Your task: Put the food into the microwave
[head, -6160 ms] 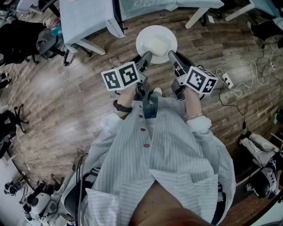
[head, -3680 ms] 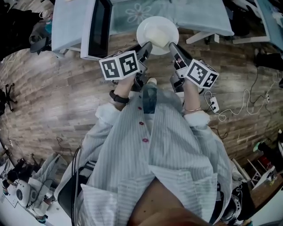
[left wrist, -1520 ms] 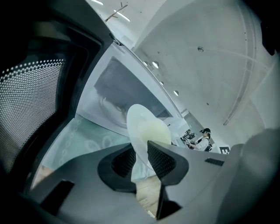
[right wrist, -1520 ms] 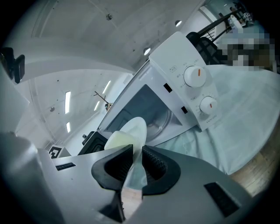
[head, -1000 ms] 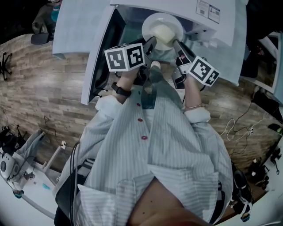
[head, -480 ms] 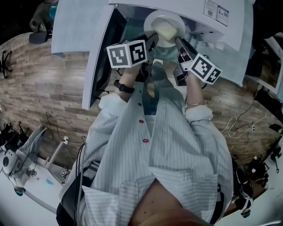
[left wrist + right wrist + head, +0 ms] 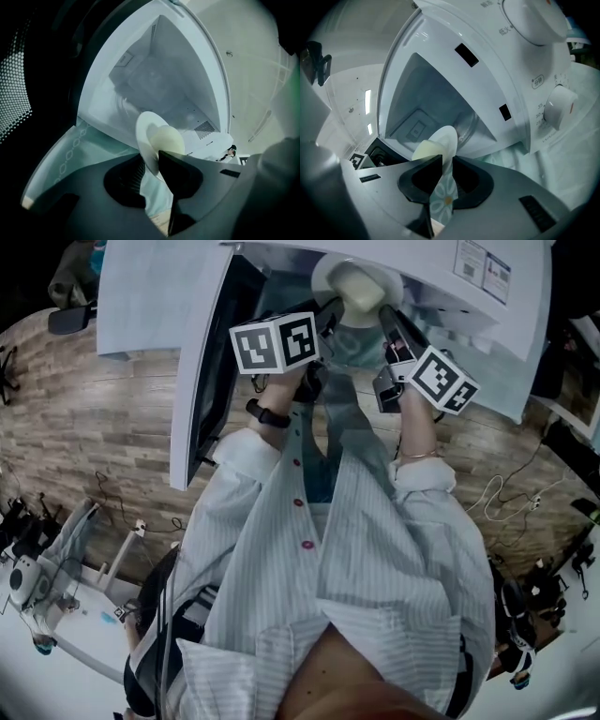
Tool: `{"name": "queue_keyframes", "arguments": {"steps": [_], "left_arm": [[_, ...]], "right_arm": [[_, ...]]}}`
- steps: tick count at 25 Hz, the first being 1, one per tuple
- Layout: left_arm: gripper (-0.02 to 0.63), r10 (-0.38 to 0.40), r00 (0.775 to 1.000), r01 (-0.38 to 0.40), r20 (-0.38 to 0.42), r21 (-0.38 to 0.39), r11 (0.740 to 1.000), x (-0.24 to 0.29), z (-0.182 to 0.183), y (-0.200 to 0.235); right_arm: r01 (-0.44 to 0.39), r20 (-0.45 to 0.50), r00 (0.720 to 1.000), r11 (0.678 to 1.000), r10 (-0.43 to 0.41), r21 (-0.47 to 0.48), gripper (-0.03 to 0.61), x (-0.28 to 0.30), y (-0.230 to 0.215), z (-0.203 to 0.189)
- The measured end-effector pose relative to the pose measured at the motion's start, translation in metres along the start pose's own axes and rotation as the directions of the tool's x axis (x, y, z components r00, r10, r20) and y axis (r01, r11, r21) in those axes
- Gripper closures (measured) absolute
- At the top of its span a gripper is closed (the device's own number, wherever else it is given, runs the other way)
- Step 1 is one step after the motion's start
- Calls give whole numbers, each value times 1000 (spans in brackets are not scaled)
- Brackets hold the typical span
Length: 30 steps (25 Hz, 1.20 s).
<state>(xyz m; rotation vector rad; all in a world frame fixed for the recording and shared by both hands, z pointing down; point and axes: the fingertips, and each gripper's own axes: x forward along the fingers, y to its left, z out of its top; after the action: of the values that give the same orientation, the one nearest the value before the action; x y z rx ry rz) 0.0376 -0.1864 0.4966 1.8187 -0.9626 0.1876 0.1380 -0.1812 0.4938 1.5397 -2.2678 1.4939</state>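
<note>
Microwave dial marked 30, 35; left gripper, right gripper clamp plate.

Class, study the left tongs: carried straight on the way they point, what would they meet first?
Gripping the plate, the left tongs face the open microwave; probably its inner floor comes first, though depth is unclear.

Plate far rim under microwave top

Striped shirt, red buttons, black wristband; left tool, right tool carry marker cubes.
</note>
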Motion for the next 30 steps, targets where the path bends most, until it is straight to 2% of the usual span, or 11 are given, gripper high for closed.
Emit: {"name": "queue_keyframes", "arguments": {"steps": [13, 19, 30], "left_arm": [[522, 16, 1000, -16, -3, -5, 1000, 29, 11, 20], [515, 57, 998, -57, 4, 67, 996, 34, 24, 21], [506, 109, 994, -108, 1, 119, 987, 46, 41, 27]], "right_arm": [[23, 17, 1000, 1000, -22, -21, 500, 29, -18, 9], [29, 43, 999, 999, -28, -24, 500, 40, -18, 17], [30, 61, 998, 999, -28, -33, 497, 57, -22, 29]]}}
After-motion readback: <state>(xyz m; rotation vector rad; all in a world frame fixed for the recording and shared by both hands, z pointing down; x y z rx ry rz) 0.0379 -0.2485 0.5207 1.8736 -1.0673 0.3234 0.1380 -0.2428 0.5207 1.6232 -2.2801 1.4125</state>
